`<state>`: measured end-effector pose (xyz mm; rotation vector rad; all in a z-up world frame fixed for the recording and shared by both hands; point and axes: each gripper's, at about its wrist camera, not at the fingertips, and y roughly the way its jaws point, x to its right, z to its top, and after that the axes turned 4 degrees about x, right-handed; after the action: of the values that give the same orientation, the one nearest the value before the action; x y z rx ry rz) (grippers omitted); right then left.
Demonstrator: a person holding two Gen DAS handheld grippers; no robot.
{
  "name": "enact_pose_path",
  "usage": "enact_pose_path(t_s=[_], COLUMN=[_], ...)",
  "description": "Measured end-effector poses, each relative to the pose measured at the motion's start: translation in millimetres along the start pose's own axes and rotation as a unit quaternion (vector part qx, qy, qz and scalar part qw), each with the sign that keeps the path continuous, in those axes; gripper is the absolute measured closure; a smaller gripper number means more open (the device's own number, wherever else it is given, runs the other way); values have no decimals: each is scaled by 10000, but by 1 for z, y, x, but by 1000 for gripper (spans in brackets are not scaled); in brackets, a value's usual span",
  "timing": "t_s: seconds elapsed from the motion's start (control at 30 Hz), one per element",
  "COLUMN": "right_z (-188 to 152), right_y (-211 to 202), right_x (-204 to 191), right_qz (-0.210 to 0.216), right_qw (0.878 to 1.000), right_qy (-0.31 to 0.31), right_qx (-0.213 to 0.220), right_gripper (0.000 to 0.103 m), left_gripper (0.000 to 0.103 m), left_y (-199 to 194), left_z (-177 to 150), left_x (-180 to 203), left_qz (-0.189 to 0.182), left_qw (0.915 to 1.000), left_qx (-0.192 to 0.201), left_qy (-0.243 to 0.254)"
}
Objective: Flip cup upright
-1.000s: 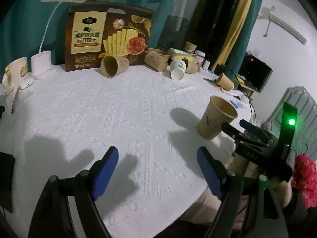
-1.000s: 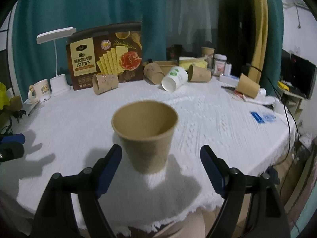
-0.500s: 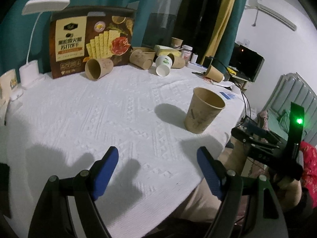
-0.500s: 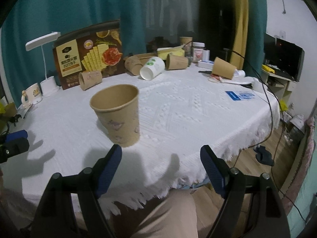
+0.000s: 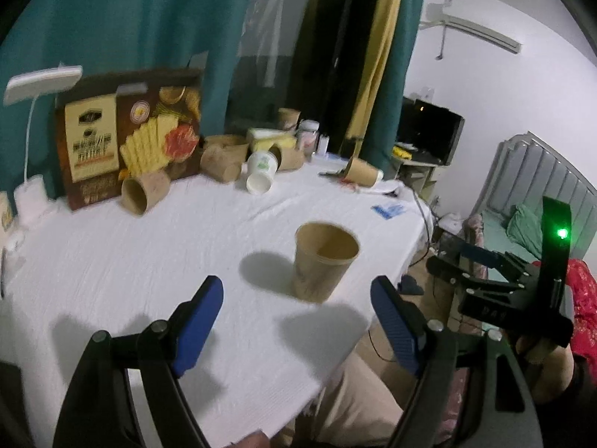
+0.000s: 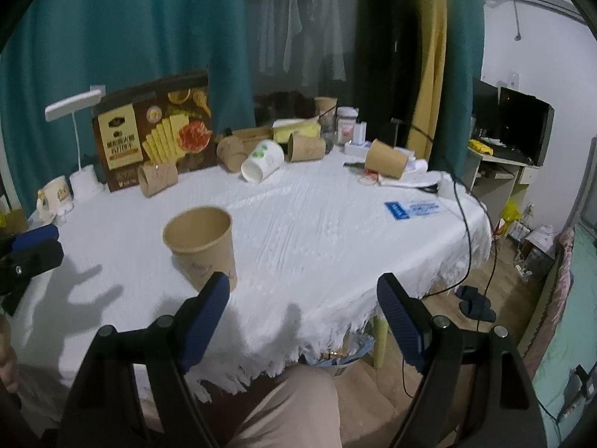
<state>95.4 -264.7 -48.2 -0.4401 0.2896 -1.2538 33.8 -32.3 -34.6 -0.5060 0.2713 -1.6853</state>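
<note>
- The brown paper cup [image 5: 324,261] stood upright, mouth up, on the white tablecloth [image 5: 149,261], near the front edge of the table and toward its right side, with nothing touching it.
- In my judgement the flip itself was done for this cup, and the step in hand was the retreat from it.
- If more cups must be turned, the next move would call for a reach to the far edge of the table, where several cups lay on their sides: a brown one [image 6: 156,178] just in front of the cracker box [image 6: 156,138], and a white one [image 6: 261,164] more to the middle.
- Such a cup should be taken across its wall, gently, because I think thin paper would crush.
- The right gripper [image 6: 304,317] had its blue fingers wide apart and held nothing; it hung at the front edge of the table, the cup to the left of it.
- The left gripper [image 5: 296,321] was also spread wide and empty, above the front edge, with the cup beyond its fingers and apart from them.
</note>
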Motion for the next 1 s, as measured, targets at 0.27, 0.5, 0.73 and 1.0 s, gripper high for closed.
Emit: enact_pose_path(t_s=[0.27, 0.5, 0.73, 1.0], right_z=[35, 63, 89, 101], right_y=[-33, -65, -96, -100], right_x=[6, 4, -4, -22], right_qz=[-46, -14, 126, 309], right_qw=[9990, 9962, 9910, 9876], right_qy=[-72, -77, 59, 45], right_qx=[427, 863, 1329, 1536], right_gripper=[24, 24, 21, 18], left_gripper=[6, 0, 0, 0], left_y=[-30, -54, -74, -83], left_z=[34, 58, 75, 76], left_x=[21, 25, 19, 4], left_qz=[-27, 245, 149, 462], left_qw=[9955, 9882, 9845, 9797], left_qx=[907, 1396, 1589, 1748], left_qy=[288, 580, 727, 863])
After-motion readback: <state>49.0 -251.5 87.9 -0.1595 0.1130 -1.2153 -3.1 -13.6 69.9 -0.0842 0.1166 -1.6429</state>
